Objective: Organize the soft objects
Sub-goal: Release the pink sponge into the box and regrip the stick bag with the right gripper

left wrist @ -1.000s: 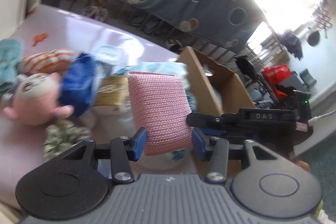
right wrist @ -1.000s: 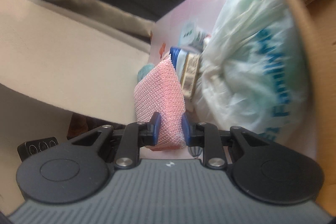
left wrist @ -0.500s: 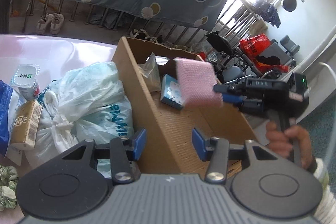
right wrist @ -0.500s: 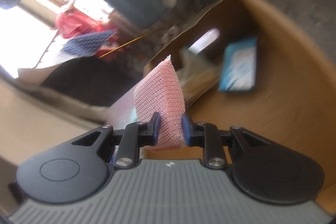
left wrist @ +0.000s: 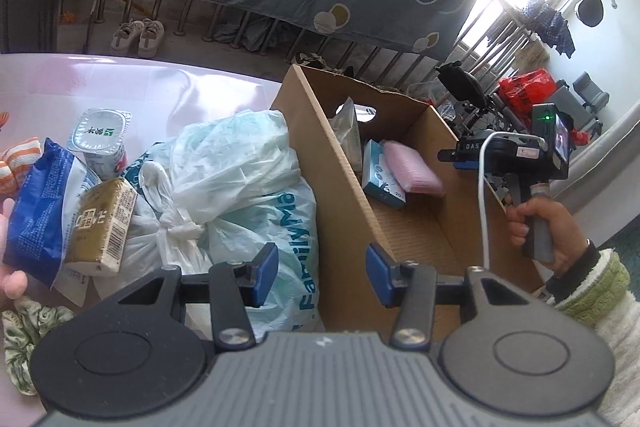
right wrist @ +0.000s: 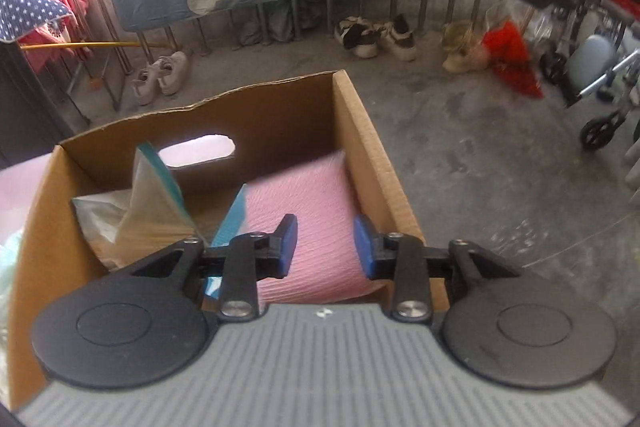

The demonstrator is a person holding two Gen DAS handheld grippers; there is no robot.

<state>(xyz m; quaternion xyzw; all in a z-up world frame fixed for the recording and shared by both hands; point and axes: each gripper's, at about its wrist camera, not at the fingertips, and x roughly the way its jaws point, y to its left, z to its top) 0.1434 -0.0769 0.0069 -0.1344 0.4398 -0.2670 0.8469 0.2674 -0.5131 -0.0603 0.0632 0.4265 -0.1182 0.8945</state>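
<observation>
the right gripper (right wrist: 325, 245) has just been opening its jaws and the pink knitted sponge pad (right wrist: 310, 223) lies free in the brown cardboard box (right wrist: 360, 131), so best lift straight out, while the left gripper (left wrist: 322, 273) hangs spread and empty.

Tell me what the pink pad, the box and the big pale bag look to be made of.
Pink pad: soft knitted or mesh fabric, matte; fine ribbed texture shows, probably sponge inside.
Box: corrugated cardboard, plain brown, matte; fluted lining and rough cut edges show.
Bag: thin plastic film, slightly glossy, translucent pale green; crinkled, with knotted handles and printed lettering.
</observation>
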